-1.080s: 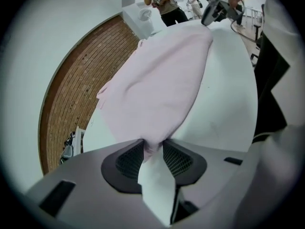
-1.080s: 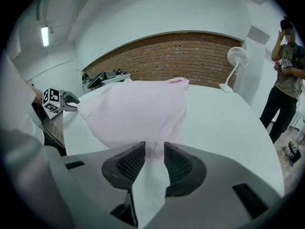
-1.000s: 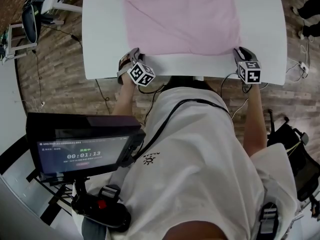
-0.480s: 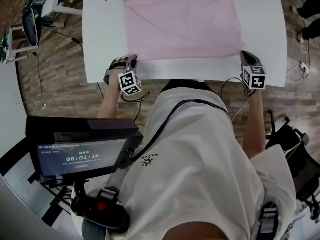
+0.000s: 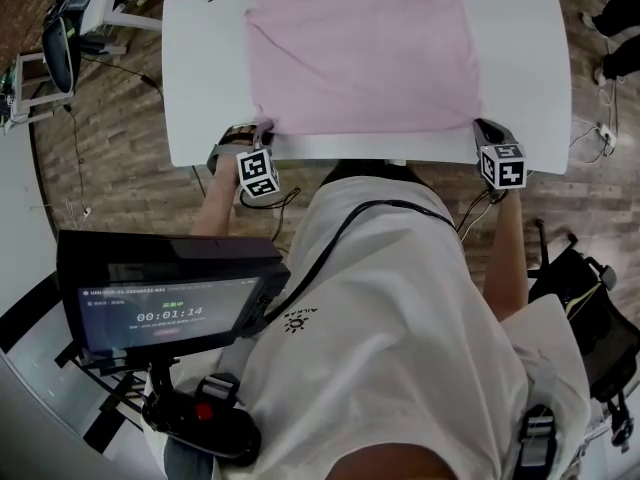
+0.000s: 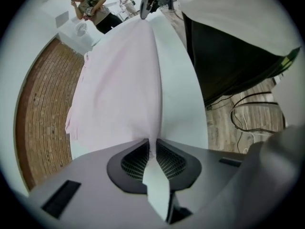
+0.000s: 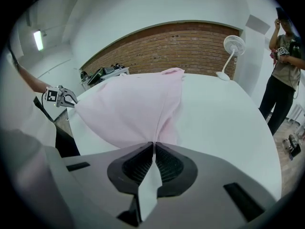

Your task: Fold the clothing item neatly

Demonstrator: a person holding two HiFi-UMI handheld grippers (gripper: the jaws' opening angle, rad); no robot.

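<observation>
Pink garment (image 5: pixel 365 58) corners just clamped in left tool (image 5: pixel 267 130), right tool (image 5: pixel 479 127).

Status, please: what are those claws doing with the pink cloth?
Left gripper, right gripper: jaws just closed, each on a near corner of pink fabric garment. Garment lies on white table. Nothing in the way.
</observation>
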